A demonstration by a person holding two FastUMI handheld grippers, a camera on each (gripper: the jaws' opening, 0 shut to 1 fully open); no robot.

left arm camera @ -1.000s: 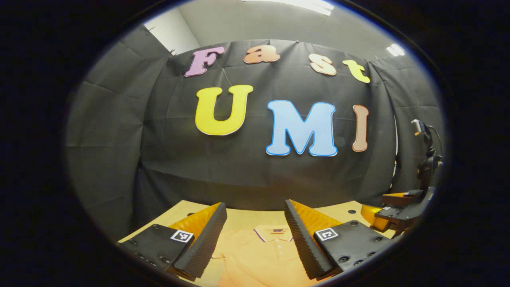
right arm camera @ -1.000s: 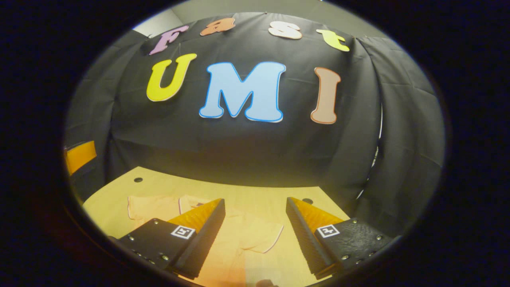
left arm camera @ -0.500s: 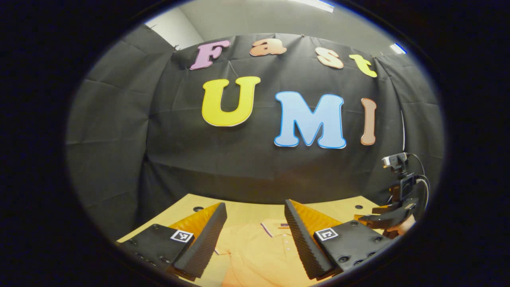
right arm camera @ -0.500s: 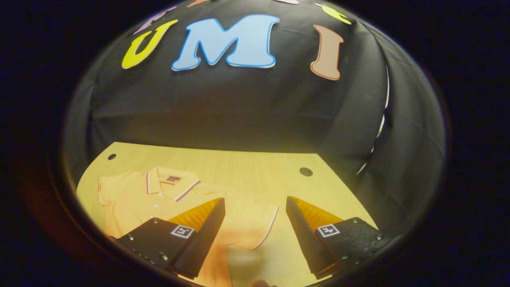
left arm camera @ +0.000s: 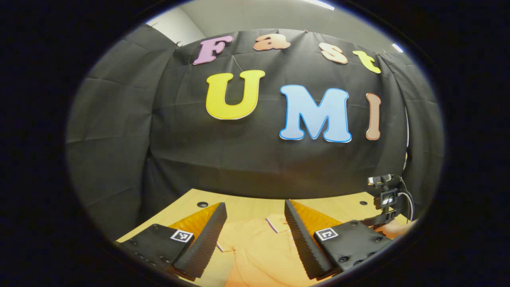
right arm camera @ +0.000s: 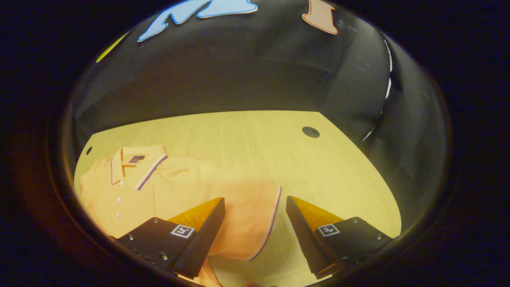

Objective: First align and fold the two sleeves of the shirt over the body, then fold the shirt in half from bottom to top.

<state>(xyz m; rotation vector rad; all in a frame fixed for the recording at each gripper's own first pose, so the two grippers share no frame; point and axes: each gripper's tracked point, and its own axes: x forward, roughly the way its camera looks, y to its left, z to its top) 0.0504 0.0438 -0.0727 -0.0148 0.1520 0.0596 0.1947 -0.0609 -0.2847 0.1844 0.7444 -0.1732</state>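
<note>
Fingers, left gripper (left arm camera: 255,235): spread wide, holding nothing, above the shirt.
Fingers, right gripper (right arm camera: 255,231): spread wide, empty, straddling the sleeve (right arm camera: 255,215) hem.
Shirt (right arm camera: 159,187): orange polo, flat on worktop (right arm camera: 259,147), collar (right arm camera: 135,163) far-left.

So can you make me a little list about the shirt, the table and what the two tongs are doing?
shirt: orange polo shirt, flat on the table, unfolded
collar: striped collar, buttons below it
sleeve: sleeve, spread out sideways, striped edge
table: light wooden table, with round holes
left tongs: left tongs, open, above the shirt
right tongs: right tongs, open, over the sleeve, not gripping
</note>
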